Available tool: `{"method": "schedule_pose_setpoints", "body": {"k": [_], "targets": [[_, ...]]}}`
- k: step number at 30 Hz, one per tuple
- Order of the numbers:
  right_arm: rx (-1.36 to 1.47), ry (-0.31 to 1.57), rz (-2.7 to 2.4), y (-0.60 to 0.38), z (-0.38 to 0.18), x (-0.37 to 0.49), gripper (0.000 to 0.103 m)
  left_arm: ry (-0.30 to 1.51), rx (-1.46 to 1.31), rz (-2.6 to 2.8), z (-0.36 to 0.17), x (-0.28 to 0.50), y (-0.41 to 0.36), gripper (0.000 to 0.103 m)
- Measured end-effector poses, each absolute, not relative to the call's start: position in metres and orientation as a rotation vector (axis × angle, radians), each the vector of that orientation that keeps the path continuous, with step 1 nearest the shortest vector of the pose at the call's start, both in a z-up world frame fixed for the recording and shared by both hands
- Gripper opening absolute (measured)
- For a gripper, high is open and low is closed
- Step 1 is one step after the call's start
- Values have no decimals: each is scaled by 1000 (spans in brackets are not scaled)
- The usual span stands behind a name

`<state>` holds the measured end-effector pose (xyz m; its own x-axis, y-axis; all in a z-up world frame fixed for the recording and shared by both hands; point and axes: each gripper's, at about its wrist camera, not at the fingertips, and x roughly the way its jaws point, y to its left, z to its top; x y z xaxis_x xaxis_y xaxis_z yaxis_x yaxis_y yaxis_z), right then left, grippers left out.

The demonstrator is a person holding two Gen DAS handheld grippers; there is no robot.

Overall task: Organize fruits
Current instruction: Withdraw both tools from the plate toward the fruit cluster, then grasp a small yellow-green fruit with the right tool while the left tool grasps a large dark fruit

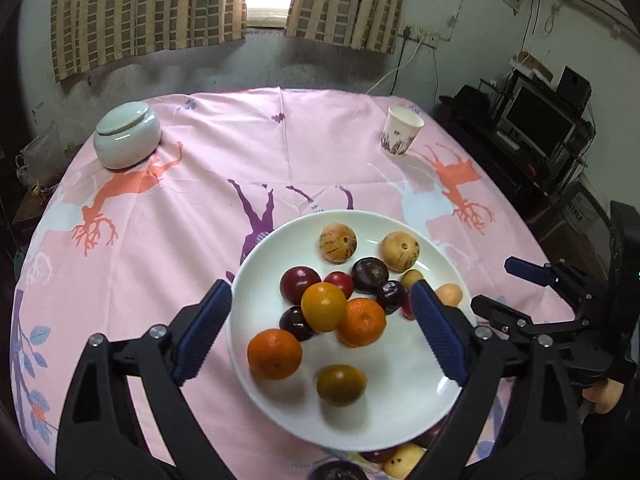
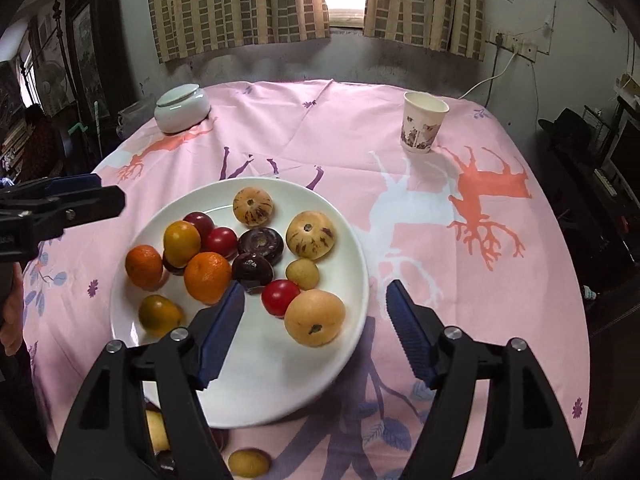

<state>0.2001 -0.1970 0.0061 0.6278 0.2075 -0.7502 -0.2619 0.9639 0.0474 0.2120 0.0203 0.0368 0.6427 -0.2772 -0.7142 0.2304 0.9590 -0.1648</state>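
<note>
So the white plate [image 2: 352, 240] sits on the near half of the round table, piled with fruit: oranges [image 2: 207, 277], dark plums [image 2: 261, 243], a red tomato-looking one [image 2: 280, 297], two striped pale melons [image 2: 311, 235], and a greenish-orange one [image 2: 159, 315] by itself on the near-left side. A few more small fruits [image 2: 248, 462] lie off the plate at the table's near edge.

Left gripper [image 1: 320, 334] hangs over the plate with its jaws spread wide, nothing between them. Right gripper [image 2: 316, 330] likewise, released and empty.

Table has a pink cloth [image 2: 500, 300] with deer prints. A pale lidded jar [image 1: 127, 134] is at far left, a paper cup [image 1: 401, 129] far right. Behind: brick-pattern curtains [image 2: 236, 4], scuffed wall, a monitor [image 1: 536, 118] on shelving at right.
</note>
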Motion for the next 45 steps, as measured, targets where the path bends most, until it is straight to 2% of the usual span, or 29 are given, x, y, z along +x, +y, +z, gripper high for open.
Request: {"method": "schedule_pose_setpoints", "body": {"k": [1, 2, 9, 16, 20, 31, 35, 36, 37, 39, 42, 44, 45], "targets": [[-61, 841, 269, -200, 10, 191, 91, 803, -65, -289, 42, 199, 23, 100], [-52, 828, 269, -203, 14, 181, 95, 789, -60, -285, 46, 187, 25, 101], [-65, 803, 301, -204, 8, 101, 102, 739, -12, -218, 25, 106, 32, 101], [-106, 933, 294, -190, -45, 69, 102, 835, -60, -176, -27, 68, 54, 101], [-72, 958, 302, -189, -55, 65, 102, 875, -84, -165, -44, 60, 64, 101], [-117, 981, 261, -182, -66, 71, 102, 904, -54, -170, -54, 55, 58, 101], [-153, 928, 255, -181, -64, 77, 101, 909, -50, -176, -55, 55, 57, 101], [-156, 912, 260, -182, -64, 80, 93, 909, -50, -177, -55, 55, 57, 101], [-154, 922, 266, -182, -66, 83, 72, 909, -49, -178, -55, 54, 56, 101], [-128, 981, 311, -180, -72, 93, 51, 911, -42, -178, -55, 53, 55, 101], [-141, 993, 332, -174, -80, 99, 45, 916, -28, -183, -56, 51, 52, 101], [-153, 983, 345, -171, -80, 100, 30, 925, -23, -193, -58, 51, 50, 101], [-141, 989, 354, -171, -79, 101, 29, 930, -21, -197, -59, 52, 48, 101]]}}
